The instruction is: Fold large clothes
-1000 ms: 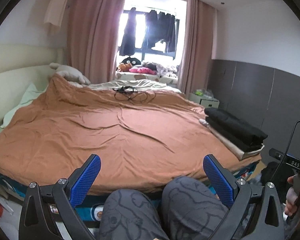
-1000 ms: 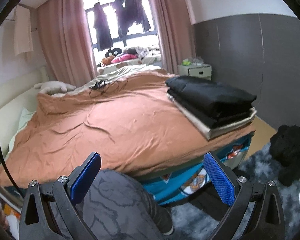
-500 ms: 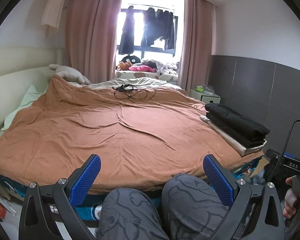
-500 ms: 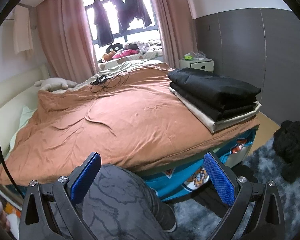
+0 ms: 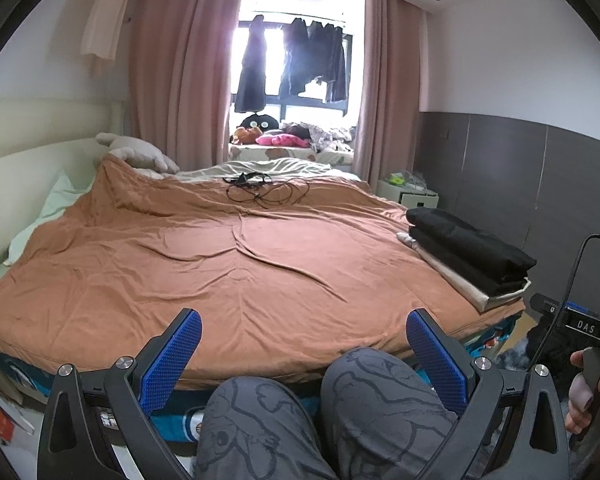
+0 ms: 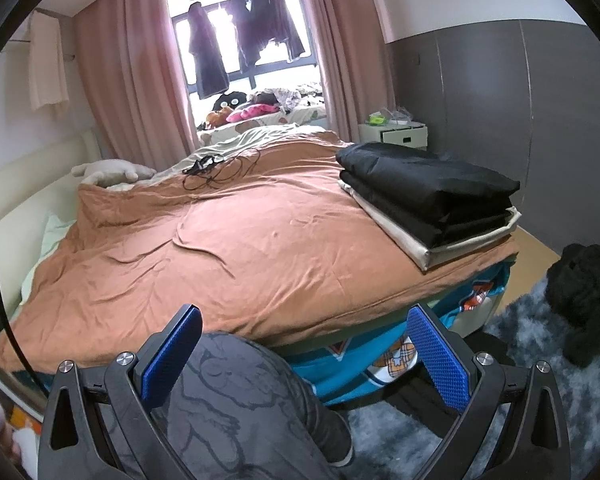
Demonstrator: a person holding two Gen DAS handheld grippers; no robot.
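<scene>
A stack of folded clothes point(image 5: 468, 254), black pieces on a beige one, lies at the right edge of the bed point(image 5: 220, 272); it also shows in the right wrist view point(image 6: 432, 196). A black garment point(image 6: 584, 292) lies heaped on the floor rug at the right. My left gripper point(image 5: 302, 346) is open and empty, held above my knees in front of the bed. My right gripper point(image 6: 304, 344) is open and empty, also short of the bed's near edge.
A brown duvet covers the bed. A tangle of black cables point(image 5: 260, 190) lies near its far side. A white nightstand point(image 6: 396, 134) stands by the grey wall. Dark clothes point(image 5: 296, 64) hang at the window. A grey rug point(image 6: 512, 344) covers the floor at right.
Both grippers have risen and tilted a little, so the bed sits lower in view. The right one has turned slightly towards the folded stack. Jaws stay open.
</scene>
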